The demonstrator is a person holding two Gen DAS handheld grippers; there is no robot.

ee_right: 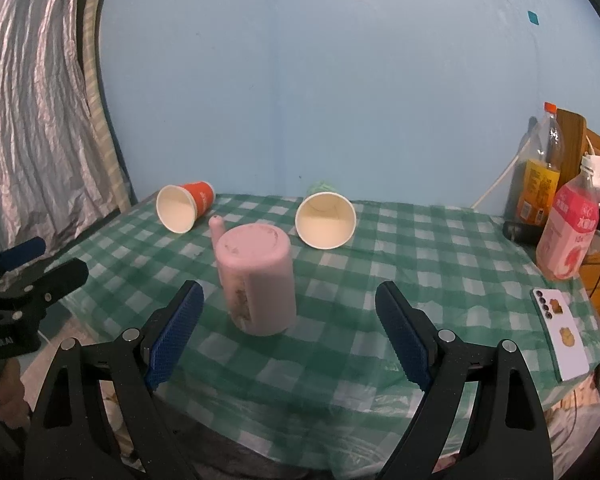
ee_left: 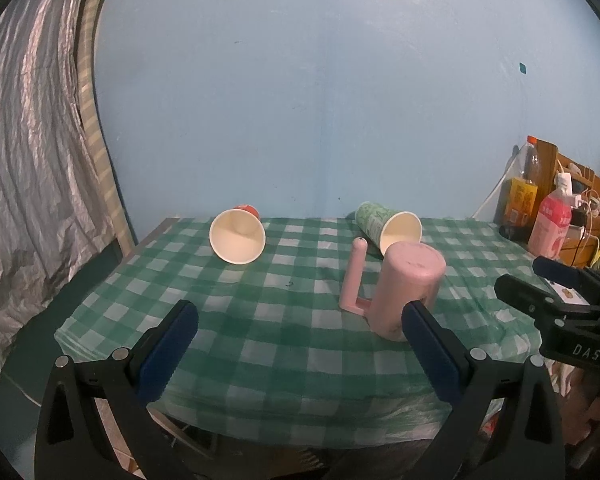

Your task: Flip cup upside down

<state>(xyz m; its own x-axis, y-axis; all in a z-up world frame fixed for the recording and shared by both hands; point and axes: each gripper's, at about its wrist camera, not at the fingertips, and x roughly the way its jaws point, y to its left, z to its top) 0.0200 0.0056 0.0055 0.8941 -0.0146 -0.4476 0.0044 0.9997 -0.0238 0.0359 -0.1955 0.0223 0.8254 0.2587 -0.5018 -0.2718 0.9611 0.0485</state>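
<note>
A pink plastic mug (ee_left: 408, 288) stands upside down on the green checked tablecloth (ee_left: 260, 320), base up, its long handle (ee_left: 354, 276) to the left; it also shows in the right wrist view (ee_right: 258, 276). An orange paper cup (ee_left: 238, 236) (ee_right: 184, 206) and a green paper cup (ee_left: 388, 226) (ee_right: 326, 218) lie on their sides behind it, mouths toward me. My left gripper (ee_left: 300, 344) is open and empty, its right finger just in front of the mug. My right gripper (ee_right: 290, 332) is open and empty, just in front of the mug.
Two drink bottles (ee_right: 568, 232) (ee_right: 540, 176) and a wooden rack with cables stand at the right. A white phone (ee_right: 560, 336) lies on the table's right edge. A silver curtain (ee_left: 32, 160) hangs at the left. The blue wall is behind.
</note>
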